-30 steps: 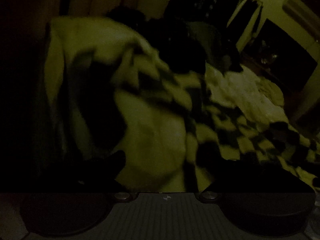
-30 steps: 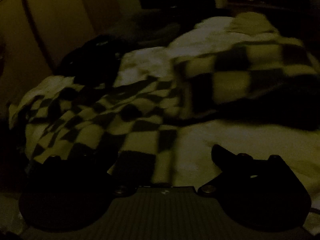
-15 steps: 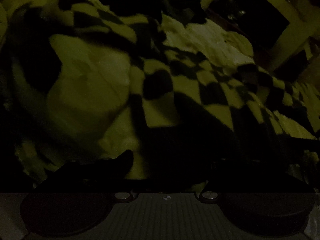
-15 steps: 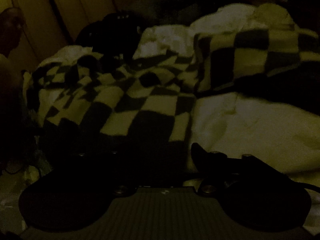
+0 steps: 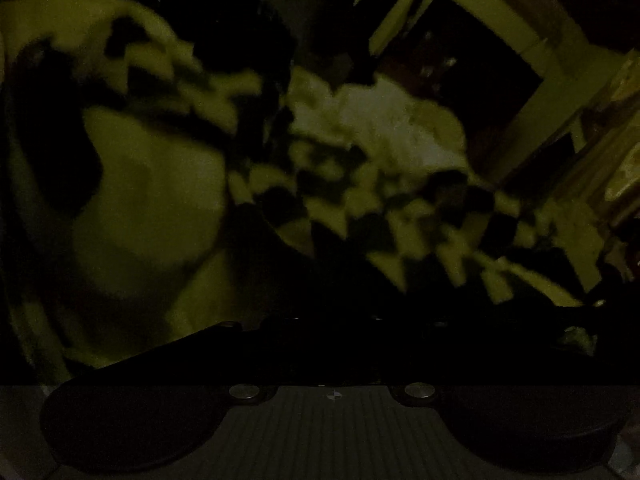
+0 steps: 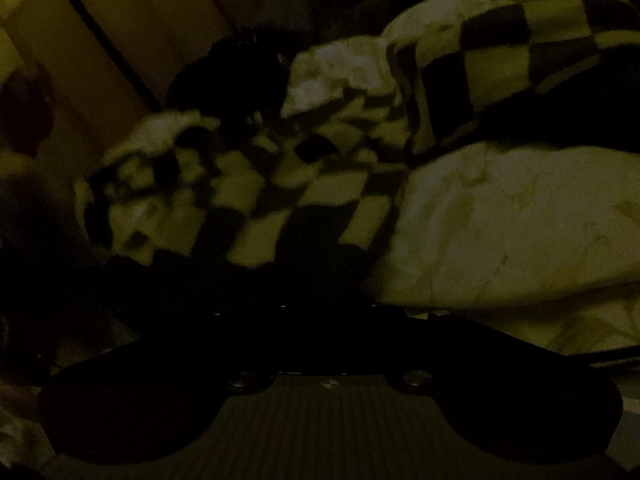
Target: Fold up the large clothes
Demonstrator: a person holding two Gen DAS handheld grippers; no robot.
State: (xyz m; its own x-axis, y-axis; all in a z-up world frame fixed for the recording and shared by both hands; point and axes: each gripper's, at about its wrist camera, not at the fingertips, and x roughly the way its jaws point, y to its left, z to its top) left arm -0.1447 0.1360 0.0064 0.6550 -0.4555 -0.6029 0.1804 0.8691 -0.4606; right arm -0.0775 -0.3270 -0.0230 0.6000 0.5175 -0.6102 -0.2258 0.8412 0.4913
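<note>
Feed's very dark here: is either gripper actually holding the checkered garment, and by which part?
Cannot be told. The fingers of both grippers are lost in shadow against the checkered garment, also seen in the left view, so no grip or grip point shows.

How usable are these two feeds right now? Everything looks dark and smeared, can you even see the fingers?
Left wrist view: very dim, yellow-green cast, checkered garment motion-blurred, fingers lost in black shadow. Right wrist view: equally dark, checkered garment somewhat blurred, pale bedding readable; finger tips indistinguishable, so grip state cannot be judged.
</note>
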